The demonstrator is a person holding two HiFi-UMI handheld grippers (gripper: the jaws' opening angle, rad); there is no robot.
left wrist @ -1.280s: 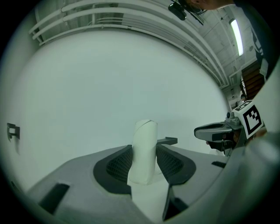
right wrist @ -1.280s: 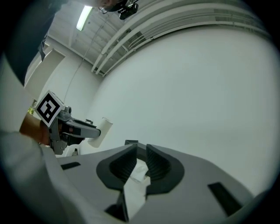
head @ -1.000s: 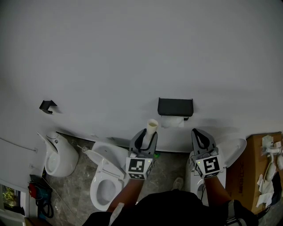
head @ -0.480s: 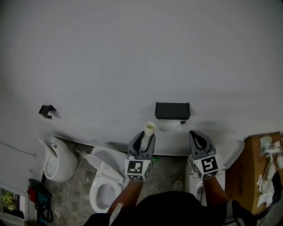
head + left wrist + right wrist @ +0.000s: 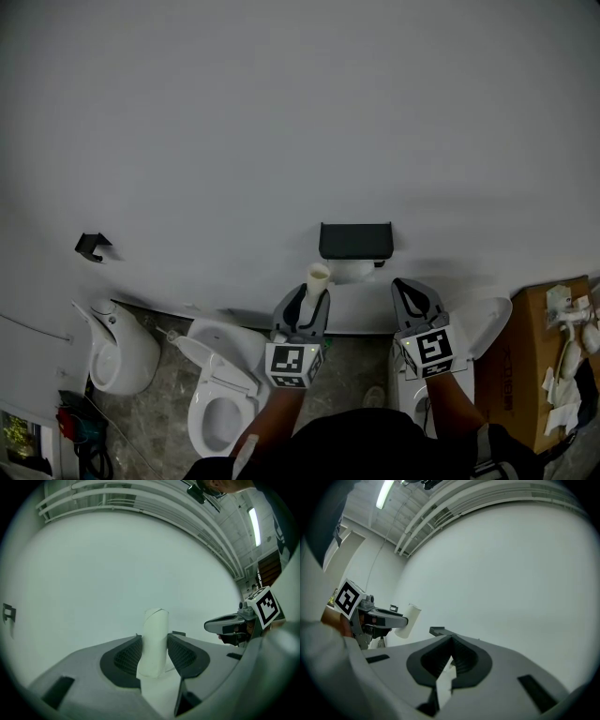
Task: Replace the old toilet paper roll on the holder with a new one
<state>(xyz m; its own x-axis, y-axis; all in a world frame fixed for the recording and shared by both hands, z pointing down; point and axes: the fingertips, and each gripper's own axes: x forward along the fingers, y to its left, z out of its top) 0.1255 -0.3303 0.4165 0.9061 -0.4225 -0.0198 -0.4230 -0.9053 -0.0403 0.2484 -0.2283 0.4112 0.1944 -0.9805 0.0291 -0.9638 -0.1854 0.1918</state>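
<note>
Left gripper (image 5: 310, 300) clamps the cardboard tube (image 5: 319, 277) upright, just below the left end of the wall holder (image 5: 355, 240); right gripper (image 5: 411, 292), closed and empty, sits below its right end.

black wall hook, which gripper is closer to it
Left. The left gripper, jaws shut on a cardboard tube, sits right of the wall hook; the right gripper is farther right, below the right end of the paper holder.

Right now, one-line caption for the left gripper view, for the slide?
Left tongs grip an empty cardboard tube in front of a bare white wall, right tongs off to the side.
</note>
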